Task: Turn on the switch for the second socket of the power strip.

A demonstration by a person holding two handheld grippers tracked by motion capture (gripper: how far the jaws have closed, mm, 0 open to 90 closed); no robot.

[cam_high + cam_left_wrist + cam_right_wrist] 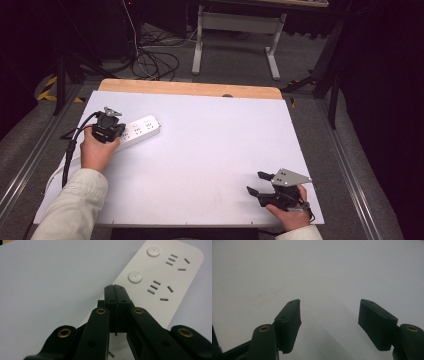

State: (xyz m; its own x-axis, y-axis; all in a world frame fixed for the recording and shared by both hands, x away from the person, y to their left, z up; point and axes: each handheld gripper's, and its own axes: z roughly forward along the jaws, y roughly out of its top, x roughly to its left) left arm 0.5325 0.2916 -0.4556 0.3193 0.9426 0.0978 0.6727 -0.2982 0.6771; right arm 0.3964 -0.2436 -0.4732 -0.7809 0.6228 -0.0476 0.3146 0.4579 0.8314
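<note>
A white power strip [141, 129] lies at the left of the white table top [200, 150]. My left gripper [111, 131] hovers over its near end, held by a hand in a pale sleeve. In the left gripper view the jaws are pressed together with nothing between them, and the left gripper's tip [115, 288] rests at the edge of the power strip [160, 280] beside two round buttons. My right gripper [257, 183] sits near the table's front right corner. In the right gripper view its fingers [289, 317] stand wide apart over bare table, nothing between them.
A wooden strip [190, 88] runs along the table's far edge. Beyond it on the floor are tangled cables [155, 60] and the white legs of another table [235, 35]. Metal rails [350, 165] run along both sides.
</note>
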